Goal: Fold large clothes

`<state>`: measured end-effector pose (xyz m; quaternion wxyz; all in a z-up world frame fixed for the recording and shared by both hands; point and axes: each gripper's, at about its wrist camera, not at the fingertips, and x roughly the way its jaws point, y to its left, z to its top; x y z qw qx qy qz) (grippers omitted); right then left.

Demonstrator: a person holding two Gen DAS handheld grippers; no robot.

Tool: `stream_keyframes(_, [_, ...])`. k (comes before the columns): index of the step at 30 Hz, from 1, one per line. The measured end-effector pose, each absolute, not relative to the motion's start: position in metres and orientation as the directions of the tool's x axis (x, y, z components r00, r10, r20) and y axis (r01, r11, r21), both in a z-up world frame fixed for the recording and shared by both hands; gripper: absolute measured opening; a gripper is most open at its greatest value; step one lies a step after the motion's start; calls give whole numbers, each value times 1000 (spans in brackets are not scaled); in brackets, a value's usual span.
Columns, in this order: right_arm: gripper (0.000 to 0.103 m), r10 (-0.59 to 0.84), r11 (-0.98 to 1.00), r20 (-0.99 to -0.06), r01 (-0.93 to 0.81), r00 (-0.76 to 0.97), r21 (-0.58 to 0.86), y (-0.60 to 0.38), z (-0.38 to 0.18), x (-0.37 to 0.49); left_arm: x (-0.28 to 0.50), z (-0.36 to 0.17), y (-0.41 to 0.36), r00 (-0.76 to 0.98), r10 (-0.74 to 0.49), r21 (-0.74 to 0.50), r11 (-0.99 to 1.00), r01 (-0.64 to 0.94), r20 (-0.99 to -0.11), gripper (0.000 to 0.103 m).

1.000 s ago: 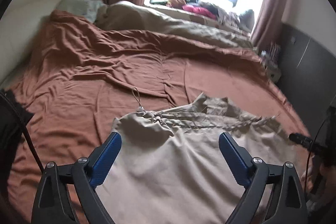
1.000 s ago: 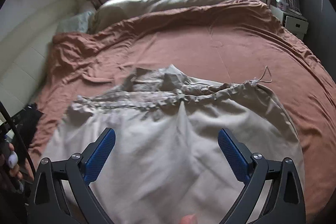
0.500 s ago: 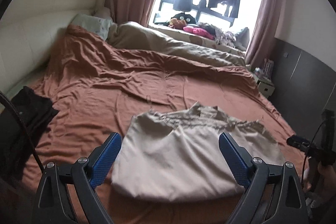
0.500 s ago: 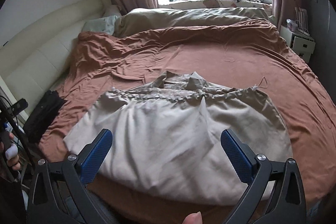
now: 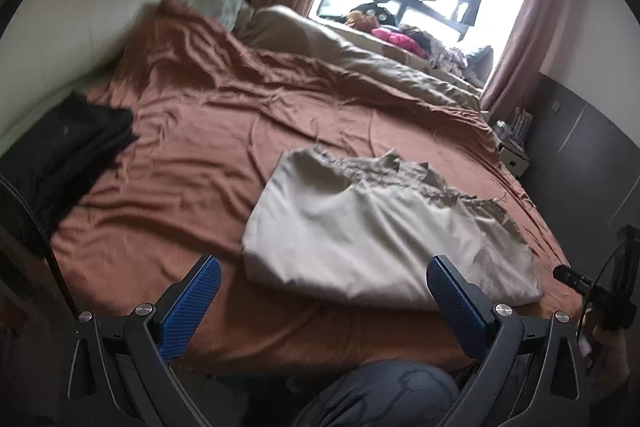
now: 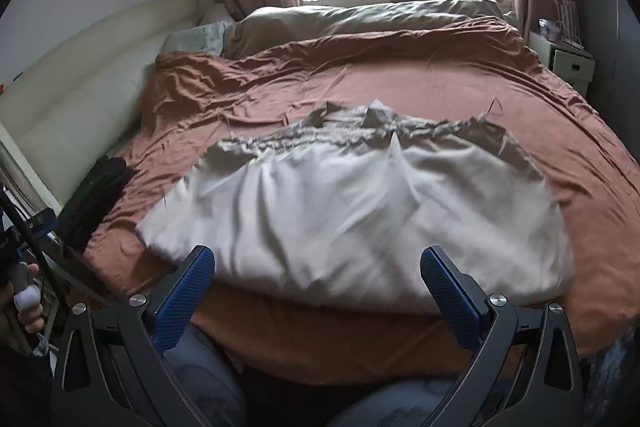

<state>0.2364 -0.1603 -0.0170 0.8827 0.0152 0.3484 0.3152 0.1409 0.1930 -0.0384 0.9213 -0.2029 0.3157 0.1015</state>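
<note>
Left wrist view shows the beige garment [image 5: 372,223] lying flat on the brown bedspread [image 5: 192,155], ahead and to the right of the left gripper [image 5: 320,303], whose jaws have just been opening and now stand wide with nothing between them. From the right wrist view the garment [image 6: 352,211] sits straight ahead of the right gripper [image 6: 316,291], jaws likewise spread and empty, its near hem just beyond the blue pads. Its long axis runs across the bed, side to side, gathered waistband on the far edge. I judge the right gripper better centred, the left nearer the left corner.
</note>
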Motion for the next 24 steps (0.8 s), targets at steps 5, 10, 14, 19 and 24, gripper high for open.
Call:
stream_keyframes(5, [96, 579, 792, -607, -552, 544, 261, -149, -37, 234, 137, -69, 208, 752, 13, -378, 858, -346, -659, 94])
stream_keyframes(10, [54, 575, 791, -653, -539, 492, 290, -127, -60, 252, 145, -107, 230, 713, -42, -453, 797, -398, -700, 68])
stream_keyframes(14, [38, 572, 792, -678, -528, 463, 307, -112, -74, 269, 155, -130, 243, 699, -80, -502, 754, -424, -710, 67])
stream_keyframes(19, [24, 567, 789, -704, -527, 428, 315, -87, -88, 289, 177, -165, 258, 685, -166, -596, 661, -456, -709, 67])
stream_keyframes(24, [16, 548, 792, -733, -531, 404, 299, -61, -103, 297, 197, -195, 263, 671, -245, -658, 587, -472, -699, 67])
